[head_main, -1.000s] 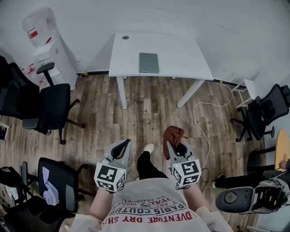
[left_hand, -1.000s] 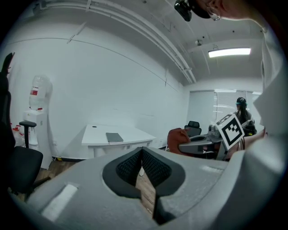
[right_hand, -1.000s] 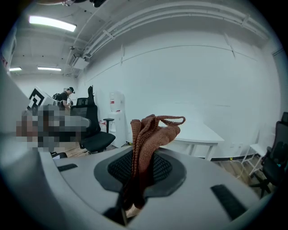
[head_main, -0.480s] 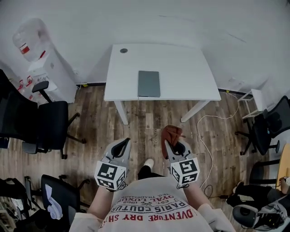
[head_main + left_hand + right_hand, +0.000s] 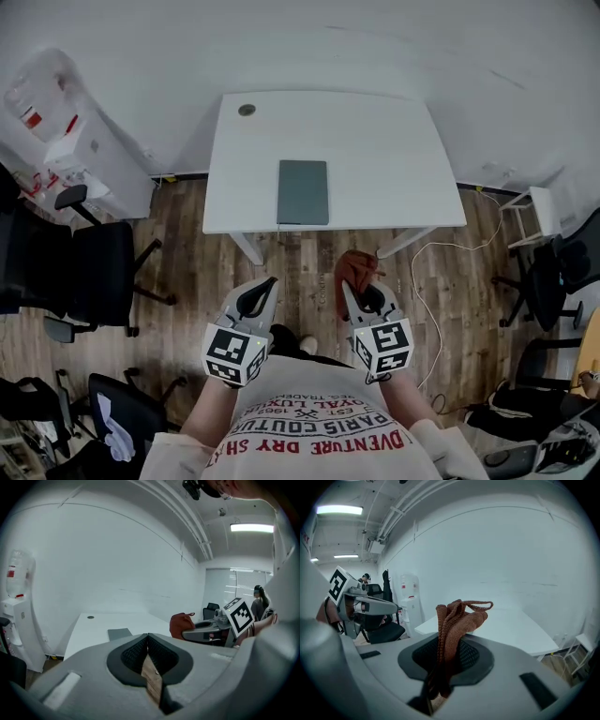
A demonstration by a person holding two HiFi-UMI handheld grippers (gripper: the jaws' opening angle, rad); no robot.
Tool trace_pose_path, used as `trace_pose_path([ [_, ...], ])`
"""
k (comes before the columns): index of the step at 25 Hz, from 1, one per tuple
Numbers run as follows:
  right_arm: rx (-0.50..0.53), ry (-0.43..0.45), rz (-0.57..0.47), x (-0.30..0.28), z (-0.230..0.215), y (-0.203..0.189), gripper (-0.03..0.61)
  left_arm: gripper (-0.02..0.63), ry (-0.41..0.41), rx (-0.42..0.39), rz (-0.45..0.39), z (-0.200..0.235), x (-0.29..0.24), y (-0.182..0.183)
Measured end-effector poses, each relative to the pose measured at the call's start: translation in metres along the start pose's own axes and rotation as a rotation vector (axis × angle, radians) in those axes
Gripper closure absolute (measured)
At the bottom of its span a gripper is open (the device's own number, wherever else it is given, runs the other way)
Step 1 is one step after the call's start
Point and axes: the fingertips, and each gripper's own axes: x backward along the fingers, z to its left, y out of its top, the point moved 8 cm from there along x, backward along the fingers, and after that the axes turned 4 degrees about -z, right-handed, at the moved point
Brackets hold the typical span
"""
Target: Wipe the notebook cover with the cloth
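A grey notebook (image 5: pixel 303 191) lies flat near the front edge of the white table (image 5: pixel 394 159), about at its middle; it also shows small in the left gripper view as the grey notebook (image 5: pixel 119 633). My right gripper (image 5: pixel 350 289) is shut on a rust-brown knitted cloth (image 5: pixel 457 620), which sticks up bunched from its jaws; in the head view the cloth (image 5: pixel 357 270) hangs just short of the table's front edge. My left gripper (image 5: pixel 265 289) is shut with nothing in it, over the wooden floor in front of the table.
A water dispenser (image 5: pixel 56 131) stands left of the table. Black office chairs (image 5: pixel 89 272) are at the left and more chairs (image 5: pixel 553 281) at the right. A white cable (image 5: pixel 427 281) trails on the wooden floor.
The table and notebook have come nearer and larger in the head view. Both grippers keep their places before the person, the cloth still held in the right one.
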Motion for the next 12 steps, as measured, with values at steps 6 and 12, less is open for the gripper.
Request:
trace_pose_path([
  [6,-0.018,-0.022,0.054,-0.048,-0.028,0.0,0.5,0.604,-0.047,0.009,0.043,0.032,-0.061,-0.003],
  [12,-0.044,-0.039,0.094,-0.112,-0.06,0.013,0.5,0.604,-0.066,-0.005,0.093,0.081,-0.124,0.004],
])
